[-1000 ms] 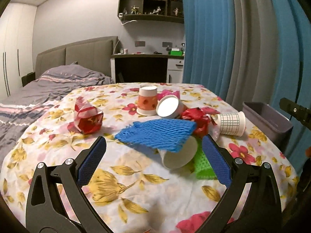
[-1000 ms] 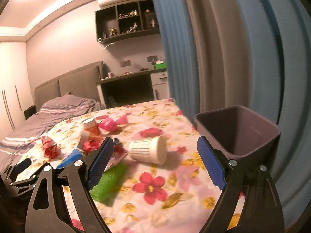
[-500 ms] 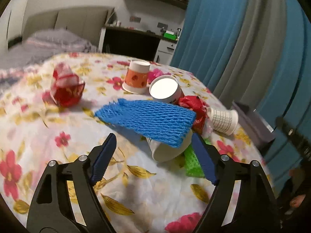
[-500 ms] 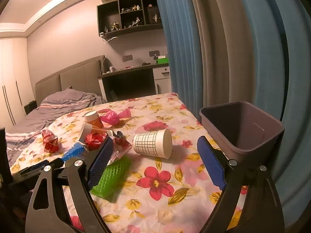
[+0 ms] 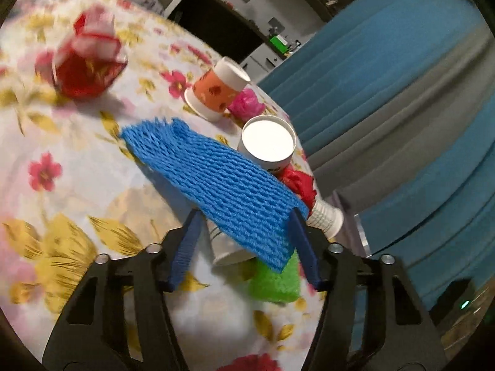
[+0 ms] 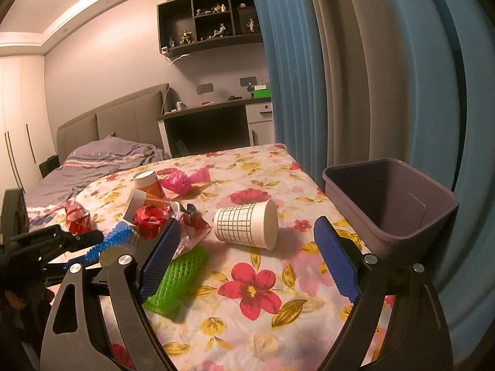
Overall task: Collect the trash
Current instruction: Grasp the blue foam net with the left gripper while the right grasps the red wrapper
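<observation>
Blue foam netting (image 5: 216, 182) lies between our spread left gripper (image 5: 244, 247) fingers, unpinched, while our right gripper (image 6: 247, 259) gapes wide, purple bin (image 6: 393, 204) at two o'clock.

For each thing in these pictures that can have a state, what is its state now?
left gripper: open, fingers either side of the blue net's near end
right gripper: open, holding nothing
blue foam net: draped over a tipped cup
checked paper cup: lying on its side
orange cup: upside down
bin: upright, no trash visible inside
</observation>
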`<state>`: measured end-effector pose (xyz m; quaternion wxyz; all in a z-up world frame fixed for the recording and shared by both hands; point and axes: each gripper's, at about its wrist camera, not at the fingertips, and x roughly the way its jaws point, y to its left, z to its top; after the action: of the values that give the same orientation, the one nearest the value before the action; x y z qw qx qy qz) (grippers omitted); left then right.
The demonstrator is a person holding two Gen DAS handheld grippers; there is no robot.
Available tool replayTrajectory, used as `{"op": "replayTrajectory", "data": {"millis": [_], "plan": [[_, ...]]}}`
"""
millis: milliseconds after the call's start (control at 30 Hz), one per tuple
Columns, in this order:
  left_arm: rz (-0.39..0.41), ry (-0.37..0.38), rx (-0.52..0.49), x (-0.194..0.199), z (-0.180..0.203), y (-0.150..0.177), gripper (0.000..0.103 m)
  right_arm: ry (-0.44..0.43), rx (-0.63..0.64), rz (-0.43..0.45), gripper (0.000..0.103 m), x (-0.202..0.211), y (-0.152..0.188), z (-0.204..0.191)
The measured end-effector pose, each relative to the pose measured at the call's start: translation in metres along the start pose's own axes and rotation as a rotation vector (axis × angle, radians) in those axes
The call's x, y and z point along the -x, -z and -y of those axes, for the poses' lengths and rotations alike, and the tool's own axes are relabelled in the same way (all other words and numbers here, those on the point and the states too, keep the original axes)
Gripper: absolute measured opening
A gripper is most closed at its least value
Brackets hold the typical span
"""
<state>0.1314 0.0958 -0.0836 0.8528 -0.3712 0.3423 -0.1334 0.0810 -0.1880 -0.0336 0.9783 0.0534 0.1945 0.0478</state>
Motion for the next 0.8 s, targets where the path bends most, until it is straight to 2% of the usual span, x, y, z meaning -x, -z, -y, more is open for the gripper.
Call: {"op": "replayTrajectory", "data": {"millis": [33, 133, 167, 200, 400, 500, 667, 800], "plan": [[-0.006, 0.016, 0.017, -0.003, -0.001, -0.002, 0.046, -0.002, 0.002, -0.002, 0.085, -0.001, 0.001, -0.001], [-0.018, 0.065, 0.059, -0.008, -0.004, -0.004, 0.021, -0.009, 0.013, -0.012, 0.085, -0.004, 0.003, -0.004], [-0.017, 0.073, 0.059, -0.009, -0.003, -0.005, 0.009, -0.012, 0.016, -0.015, 0.085, -0.005, 0.004, -0.005], [-0.014, 0.079, 0.055, -0.009, -0.002, -0.005, 0.005, -0.018, 0.021, -0.02, 0.085, -0.006, 0.005, -0.007], [0.036, 0.1, 0.002, 0.007, 0.009, -0.008, 0.004, -0.042, 0.068, -0.039, 0.085, -0.015, 0.008, -0.022], [0.084, 0.081, -0.067, 0.023, 0.022, -0.009, 0.004, -0.062, 0.084, -0.053, 0.085, -0.023, 0.008, -0.031], [0.163, -0.01, -0.206, 0.045, 0.039, -0.004, 0.004, -0.131, 0.115, -0.088, 0.083, -0.044, 0.004, -0.054], [0.217, -0.087, -0.283, 0.058, 0.043, -0.005, 0.004, -0.142, 0.153, -0.116, 0.08, -0.061, 0.004, -0.069]]}}
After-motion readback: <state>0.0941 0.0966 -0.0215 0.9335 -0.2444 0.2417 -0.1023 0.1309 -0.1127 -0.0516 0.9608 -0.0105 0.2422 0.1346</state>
